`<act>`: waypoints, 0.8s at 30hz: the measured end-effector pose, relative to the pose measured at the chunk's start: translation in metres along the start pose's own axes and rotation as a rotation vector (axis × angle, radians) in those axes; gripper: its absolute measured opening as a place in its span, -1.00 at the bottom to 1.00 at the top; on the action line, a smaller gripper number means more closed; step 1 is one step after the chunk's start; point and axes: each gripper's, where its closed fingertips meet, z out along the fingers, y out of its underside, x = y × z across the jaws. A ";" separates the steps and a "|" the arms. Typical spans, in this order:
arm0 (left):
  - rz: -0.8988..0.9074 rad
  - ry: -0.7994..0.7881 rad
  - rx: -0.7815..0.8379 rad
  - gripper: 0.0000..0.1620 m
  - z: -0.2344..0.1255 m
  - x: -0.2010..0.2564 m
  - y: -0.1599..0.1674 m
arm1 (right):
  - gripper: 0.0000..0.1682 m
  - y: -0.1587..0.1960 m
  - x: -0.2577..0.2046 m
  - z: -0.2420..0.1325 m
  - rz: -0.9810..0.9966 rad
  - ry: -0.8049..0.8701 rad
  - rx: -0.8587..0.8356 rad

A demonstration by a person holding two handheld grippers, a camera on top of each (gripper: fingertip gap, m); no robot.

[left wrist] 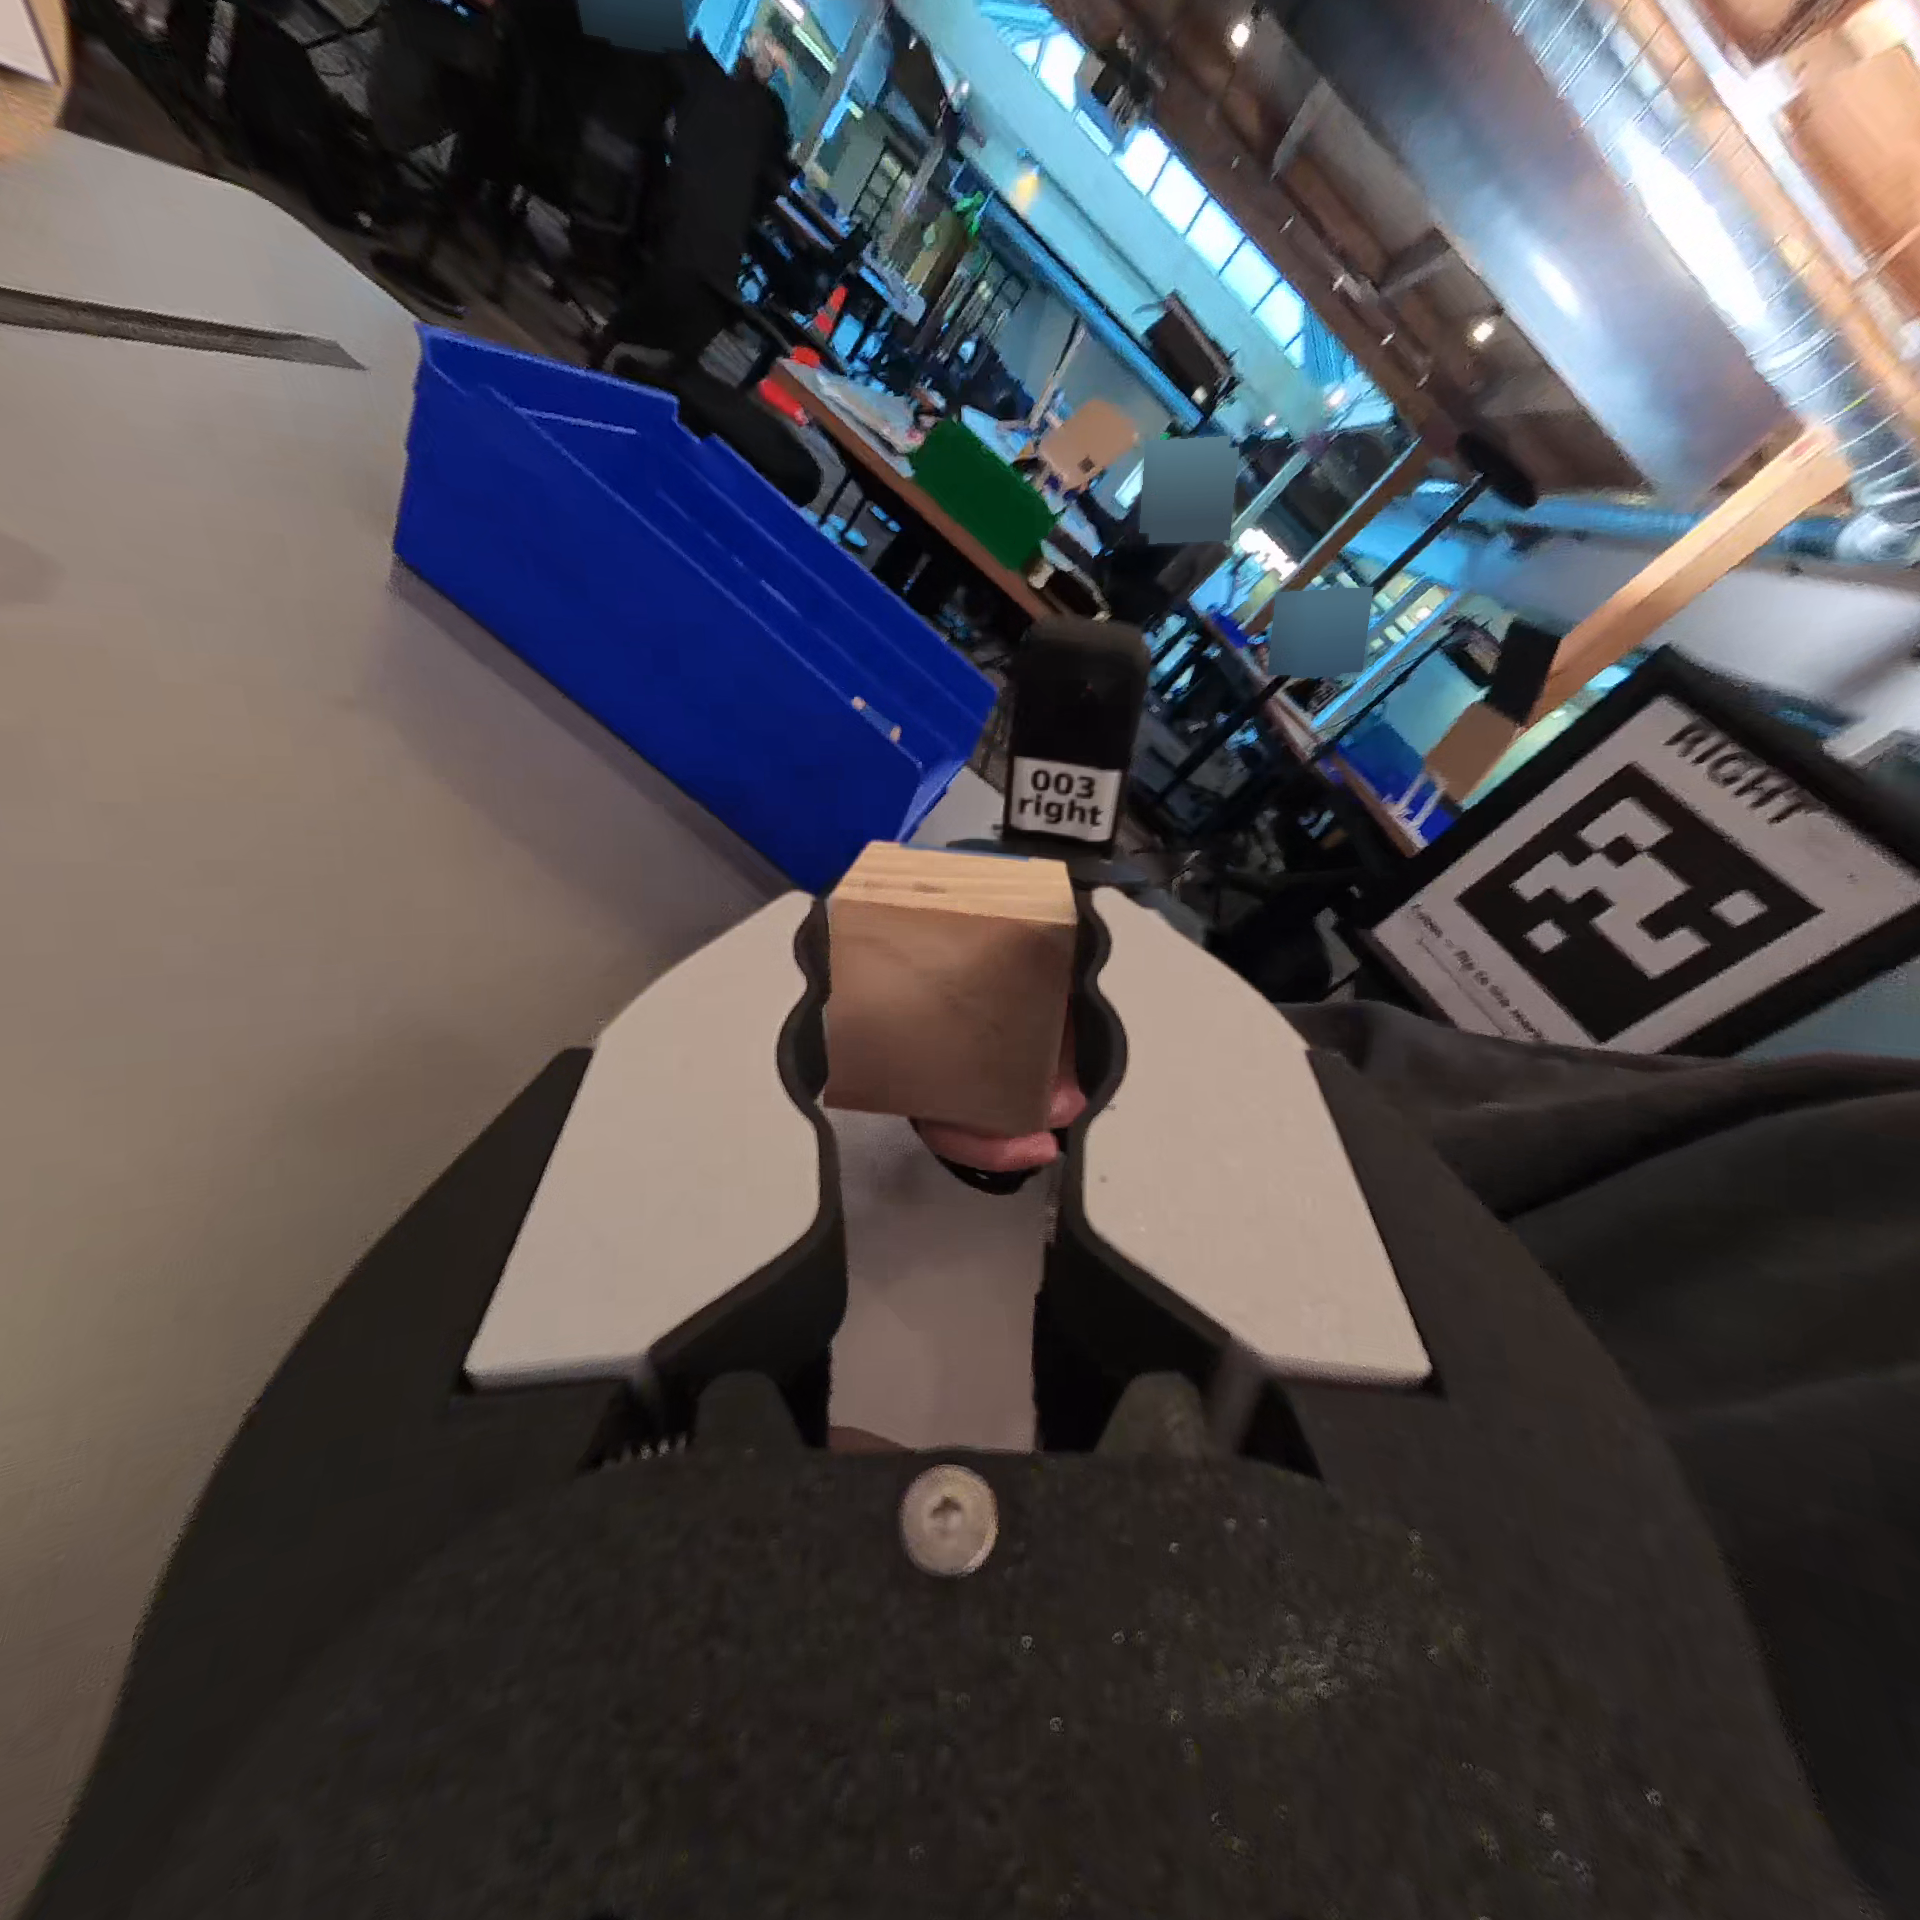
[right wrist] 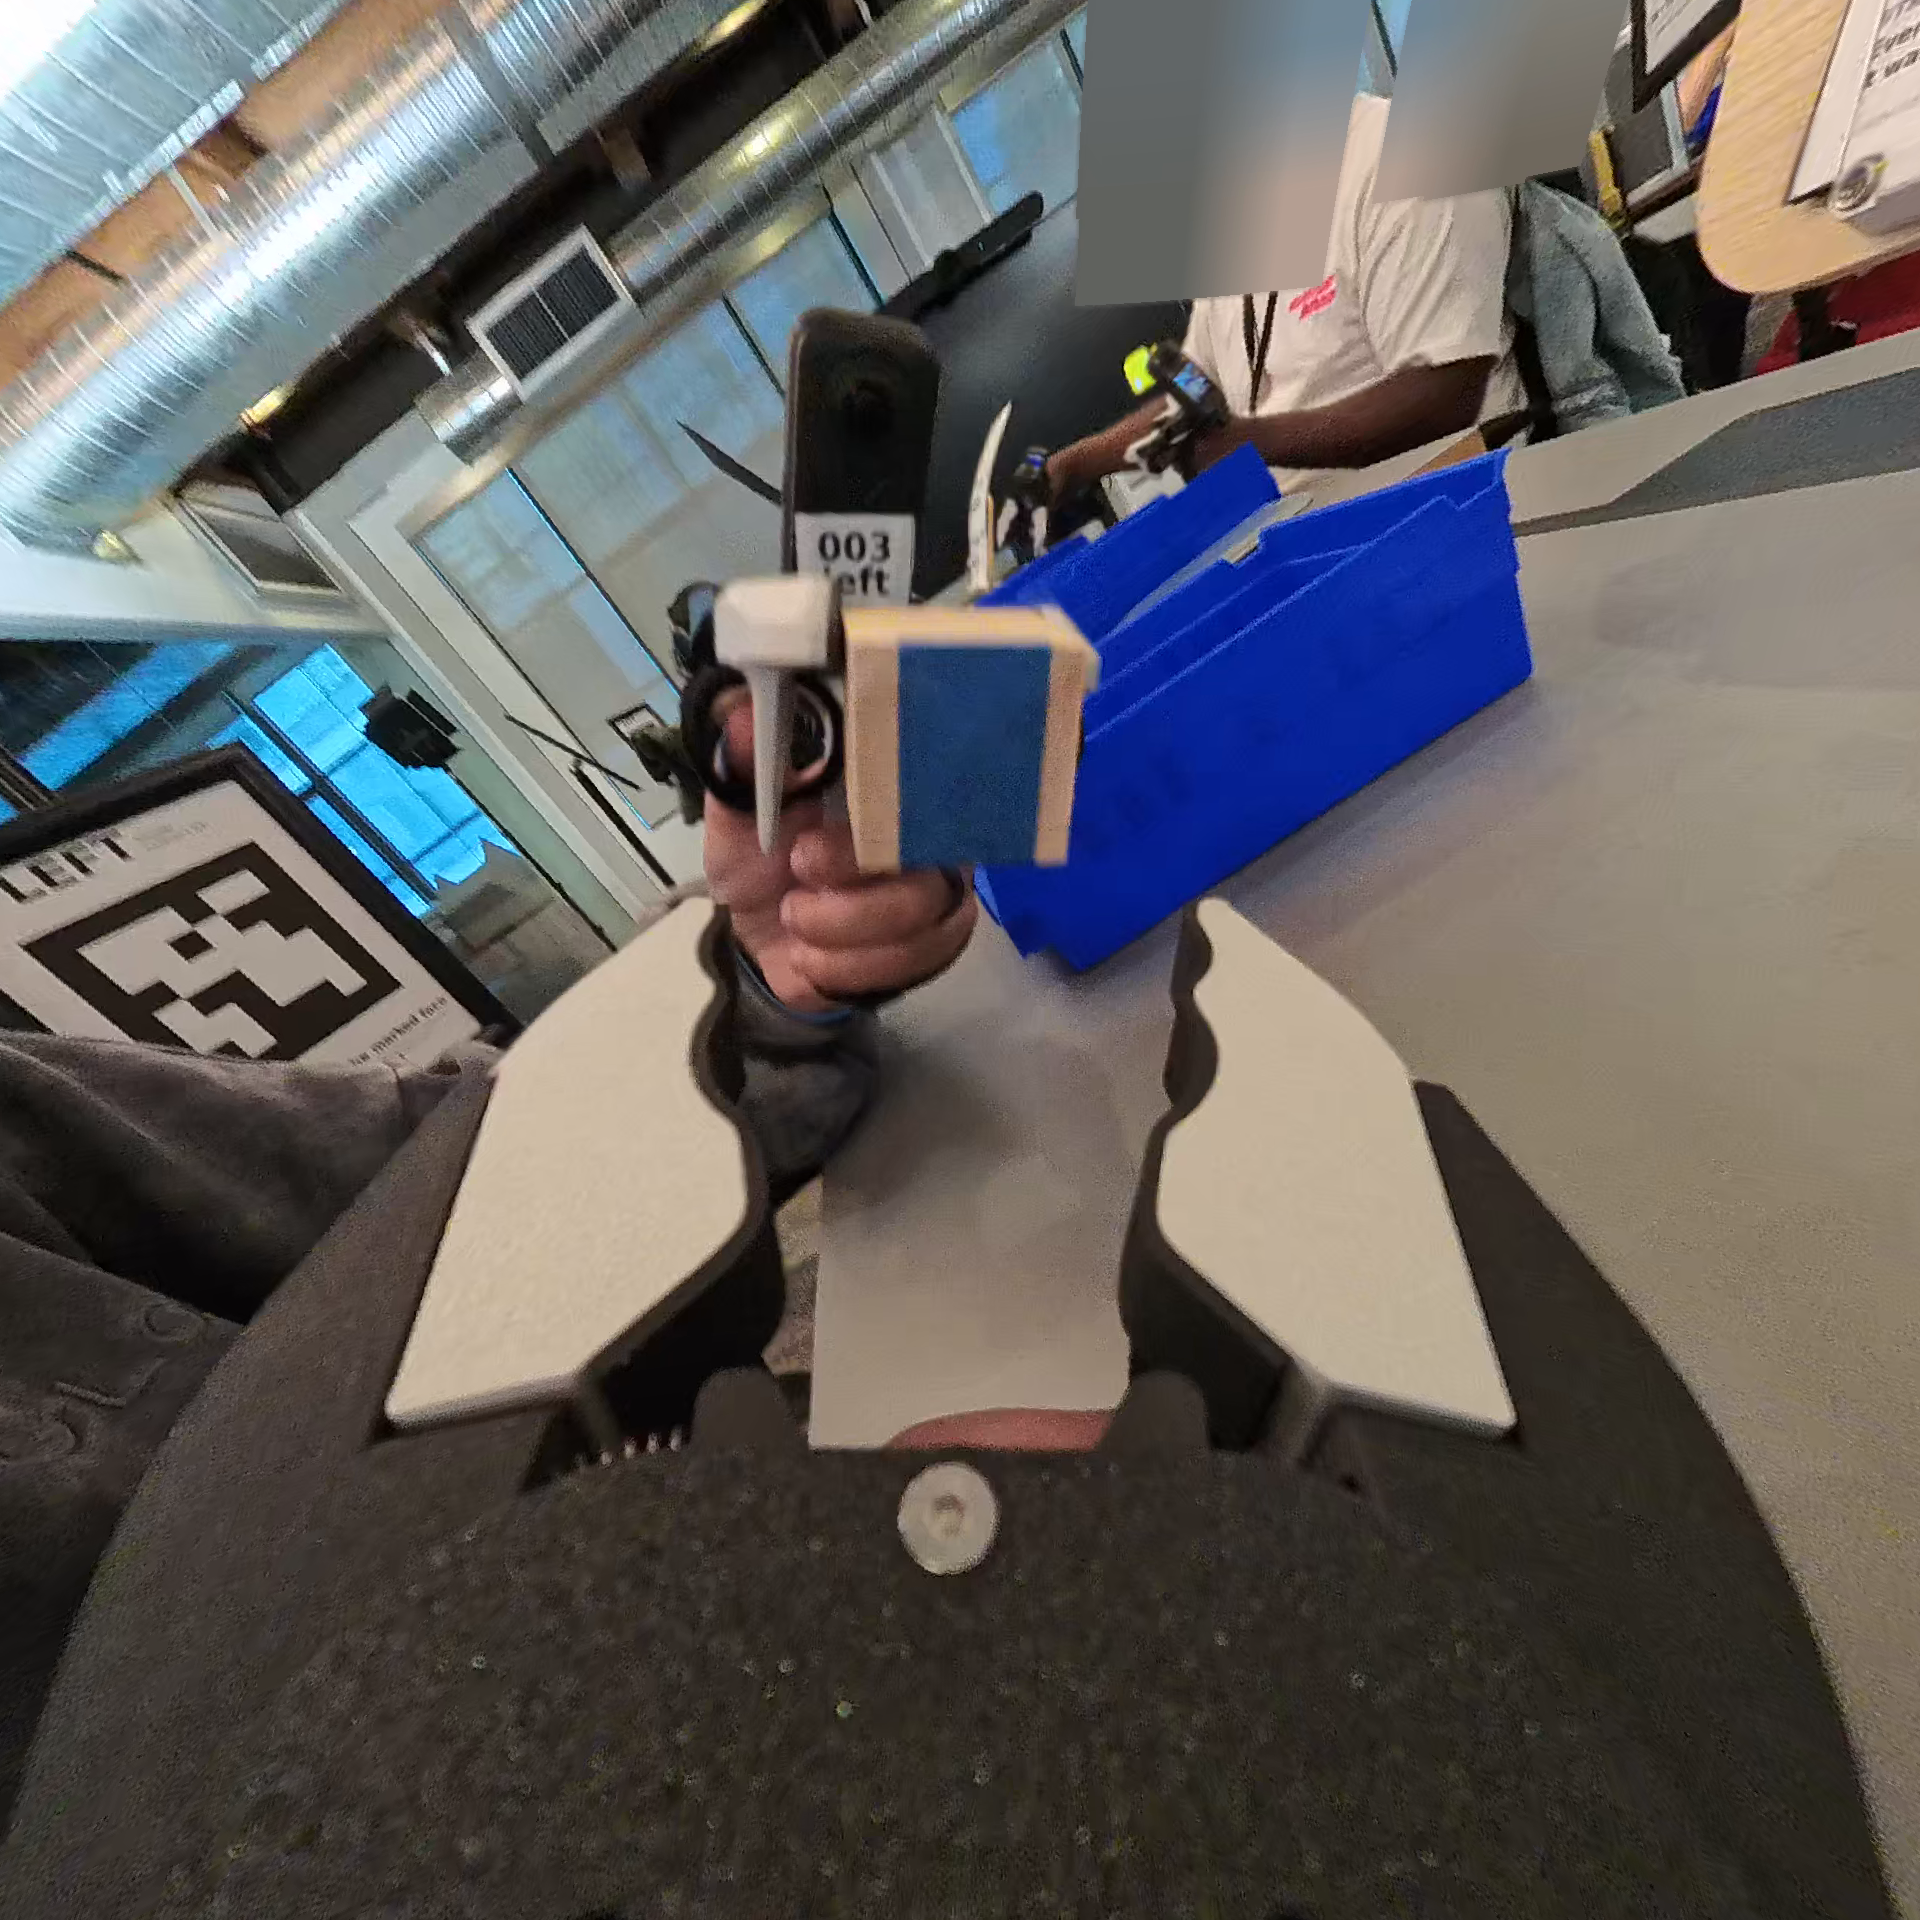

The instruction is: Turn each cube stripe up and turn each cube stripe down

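My left gripper [left wrist: 951, 935] is shut on a wooden cube [left wrist: 951, 997] and holds it in the air above the grey table [left wrist: 208, 831]. In the left wrist view only plain wood faces show. In the right wrist view the same cube [right wrist: 966, 738] shows a blue stripe on the face turned toward the right camera, with a white finger [right wrist: 774, 639] of the left gripper beside it. My right gripper [right wrist: 951, 956] is open and empty, a short way in front of the cube. Its black camera body [left wrist: 1070, 717] shows behind the cube.
A blue plastic bin [left wrist: 665, 613] stands on the table behind the cube; it also shows in the right wrist view [right wrist: 1299, 707]. A black-and-white marker board [left wrist: 1642, 904] [right wrist: 208, 935] stands at the table's near side. A person in a white shirt [right wrist: 1382, 312] is beyond the bin.
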 end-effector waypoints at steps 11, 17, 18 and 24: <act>0.053 0.017 -0.005 -0.46 0.025 0.009 0.016 | -0.44 -0.002 -0.006 0.004 0.145 -0.150 0.055; 0.059 -0.003 0.003 -0.27 0.014 0.013 0.017 | -0.45 -0.003 -0.012 0.001 0.114 -0.170 0.015; 0.076 -0.032 0.010 -0.05 0.006 0.012 0.017 | -0.45 -0.004 -0.013 -0.001 0.125 -0.175 0.018; 0.244 -0.465 -0.014 0.04 -0.044 -0.028 0.054 | -0.45 -0.010 0.002 -0.015 -0.005 -0.015 -0.010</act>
